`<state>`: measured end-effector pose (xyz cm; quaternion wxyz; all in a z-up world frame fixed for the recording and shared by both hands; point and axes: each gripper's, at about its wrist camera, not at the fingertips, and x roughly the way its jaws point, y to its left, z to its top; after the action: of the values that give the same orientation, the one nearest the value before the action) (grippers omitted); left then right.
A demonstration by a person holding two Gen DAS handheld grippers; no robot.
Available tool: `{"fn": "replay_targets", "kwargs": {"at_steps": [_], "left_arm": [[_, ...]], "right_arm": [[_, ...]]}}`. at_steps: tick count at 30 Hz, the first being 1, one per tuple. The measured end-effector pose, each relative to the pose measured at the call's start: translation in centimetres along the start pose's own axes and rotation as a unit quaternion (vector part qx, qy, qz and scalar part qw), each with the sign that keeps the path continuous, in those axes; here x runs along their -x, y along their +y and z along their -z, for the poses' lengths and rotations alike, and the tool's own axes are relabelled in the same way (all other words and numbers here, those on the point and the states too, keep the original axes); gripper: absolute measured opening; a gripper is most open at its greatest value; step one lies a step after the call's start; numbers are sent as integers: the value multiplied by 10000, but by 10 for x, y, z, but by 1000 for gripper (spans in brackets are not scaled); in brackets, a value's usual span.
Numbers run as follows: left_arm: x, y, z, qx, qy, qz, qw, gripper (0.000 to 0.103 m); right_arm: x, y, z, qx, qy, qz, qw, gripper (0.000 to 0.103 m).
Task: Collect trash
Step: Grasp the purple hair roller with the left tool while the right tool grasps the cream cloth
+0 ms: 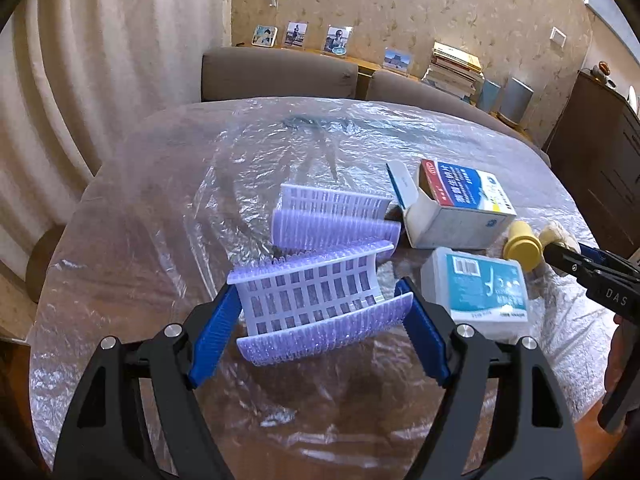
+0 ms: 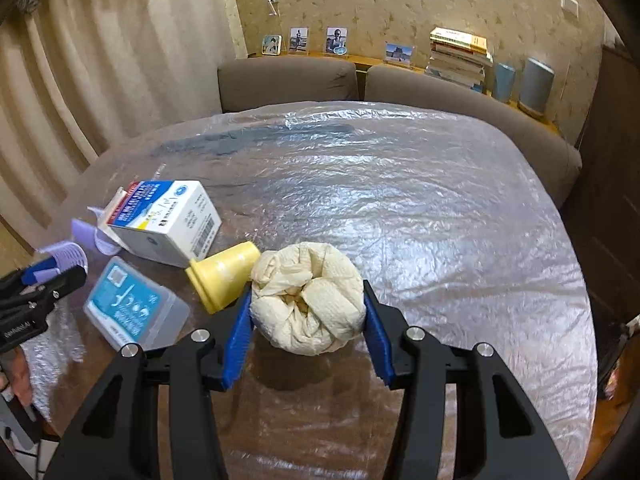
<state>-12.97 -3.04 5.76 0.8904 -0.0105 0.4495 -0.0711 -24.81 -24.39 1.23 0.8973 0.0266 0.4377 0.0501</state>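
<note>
Tissue wad (image 2: 310, 300), cream and crumpled, sits clamped between both blue pads of the right hand-held gripper (image 2: 307, 322), just above the plastic-covered tabletop (image 2: 440, 220). Yellow cone-shaped cap (image 2: 224, 276) lies on its side touching the wad's left. Left hand-held gripper (image 1: 320, 324) is spread wide around the nearer purple hair roller (image 1: 316, 300); left pad touches the roller's end, right pad close to the other end, contact unclear. Second purple roller (image 1: 332, 220) lies just behind it. White-blue carton (image 1: 456, 208), flap open, and clear floss-pick box (image 1: 480, 292) lie to the right of the rollers.
</note>
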Motion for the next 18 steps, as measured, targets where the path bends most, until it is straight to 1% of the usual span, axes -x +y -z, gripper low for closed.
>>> {"fn": "replay_targets", "kwargs": {"at_steps": [3,4,7,9,12,16,18], "left_arm": [[6,-3,2,-51,-20,30,10000,79],[9,-4,4,-53,-6,94,9999,79],[14,-2,4,83,66,472,9988,79],[17,-3,4,47,30,387,9992,79],[22,-5,7,6,3,409,9992,79],[31,-10,13,-163,-64,298,9994,79],[34,-12,15,-192,-64,320,9993,79]], "right_arm": [[10,4,6,32,-37,-33,10000,49],[13,5,8,38,-47,-40,10000,49],[18,7,14,30,-38,-79,10000,49],[21,8,17,30,-39,-79,10000,49],[26,9,22,6,-32,-110,9999,49],[36,14,29,41,-57,-164,9998,49],[39,16,32,60,-56,-194,9998,49]]}}
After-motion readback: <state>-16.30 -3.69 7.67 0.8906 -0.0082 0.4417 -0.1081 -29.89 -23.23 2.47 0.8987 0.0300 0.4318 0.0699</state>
